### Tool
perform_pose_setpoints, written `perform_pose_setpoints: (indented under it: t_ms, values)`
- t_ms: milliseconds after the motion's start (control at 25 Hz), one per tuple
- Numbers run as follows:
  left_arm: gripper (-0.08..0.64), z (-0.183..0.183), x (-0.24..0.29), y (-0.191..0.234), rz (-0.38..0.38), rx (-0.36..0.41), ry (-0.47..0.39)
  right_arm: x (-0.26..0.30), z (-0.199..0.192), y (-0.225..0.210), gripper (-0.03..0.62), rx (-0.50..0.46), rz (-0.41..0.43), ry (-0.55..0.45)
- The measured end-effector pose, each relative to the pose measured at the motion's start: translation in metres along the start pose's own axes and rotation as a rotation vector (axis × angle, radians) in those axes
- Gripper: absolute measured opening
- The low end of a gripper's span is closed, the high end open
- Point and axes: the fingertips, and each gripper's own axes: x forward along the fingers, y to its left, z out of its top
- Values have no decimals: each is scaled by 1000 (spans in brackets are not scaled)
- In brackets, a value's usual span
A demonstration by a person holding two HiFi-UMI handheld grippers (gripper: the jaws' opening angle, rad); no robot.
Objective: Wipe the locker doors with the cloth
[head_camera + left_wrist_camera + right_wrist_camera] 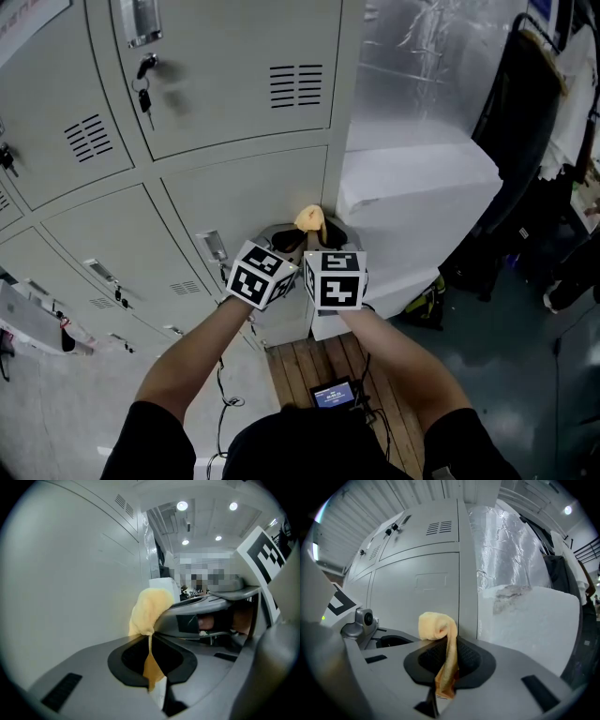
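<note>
As both grippers pinch one cloth, the door lies straight ahead of its free end.

We note the left gripper (284, 240) and right gripper (328, 236) side by side, each closed tight on the yellow cloth (310, 219), which runs as a thin strip between each pair of jaws. The bunched end of the cloth sticks forward past both grippers towards the lower locker door (248, 202), close to that door's right edge. We cannot tell whether it touches the panel. Most of the door's unwiped face lies to the left of the grippers, and the white wrapped block (412, 202) lies to their right. We judge that a stroke must run leftward, with the left gripper on the leading side.
</note>
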Motion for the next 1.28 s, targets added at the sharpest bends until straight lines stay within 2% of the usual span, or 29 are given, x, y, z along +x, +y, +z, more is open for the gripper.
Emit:
perform_pose_setpoints:
  t_ms: [480, 800, 1040, 1280]
  values:
    - [35, 0, 0, 0, 4, -2, 1, 0, -1, 0, 63, -2, 6, 3]
    - [35, 0, -11, -5, 47, -21, 8, -9, -1, 7, 63, 25, 50, 4]
    - [37, -5, -44, -1, 121, -34, -24, -18, 3, 41, 63, -14, 143, -31]
    - [37, -36, -83, 14, 216, -75, -14, -14, -17, 87, 63, -36, 244, -8]
